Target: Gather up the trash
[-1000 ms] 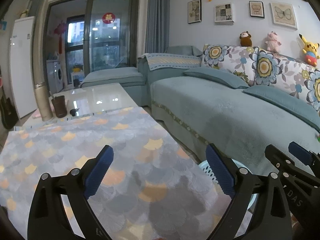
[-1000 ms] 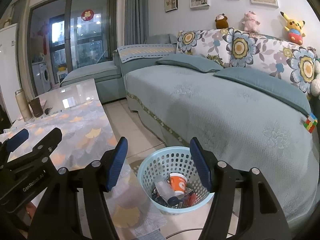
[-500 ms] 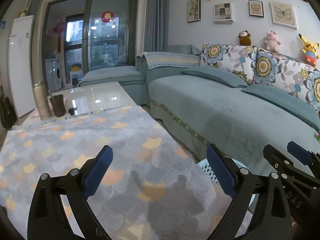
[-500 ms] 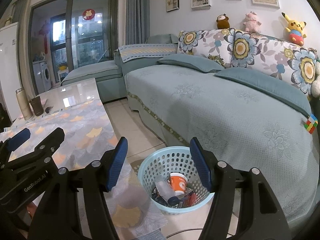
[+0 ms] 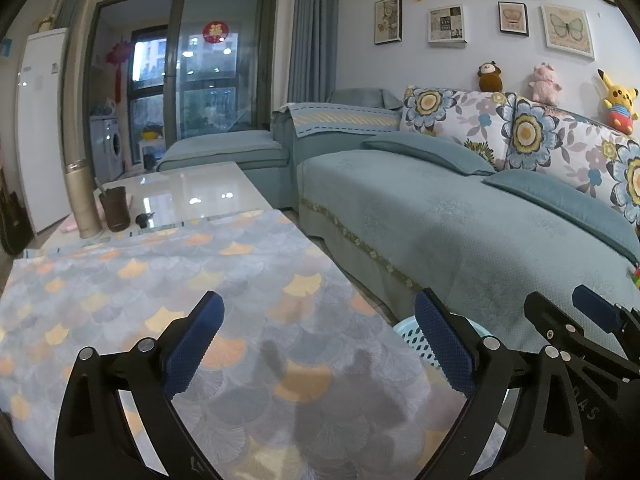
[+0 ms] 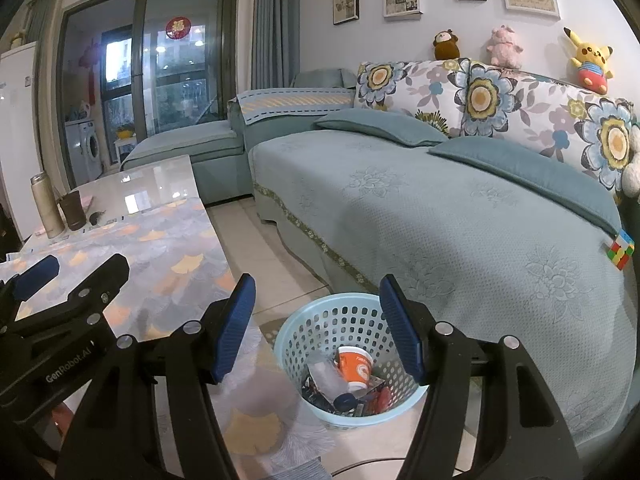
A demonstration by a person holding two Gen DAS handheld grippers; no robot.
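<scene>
Two grippers, left and right, jaws apart, empty | one basket on floor beside worktop | one cup, one bottle inside | three plush toys

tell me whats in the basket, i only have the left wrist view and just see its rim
Observer: The basket holds an orange cup, a clear bottle and wrappers.
Operator: is the right hand-held gripper carrying anything
Observer: No, the right hand-held gripper is open and empty above the basket.
Operator: any trash on the floor by it
Observer: None visible on the tiles between table and sofa.
</scene>
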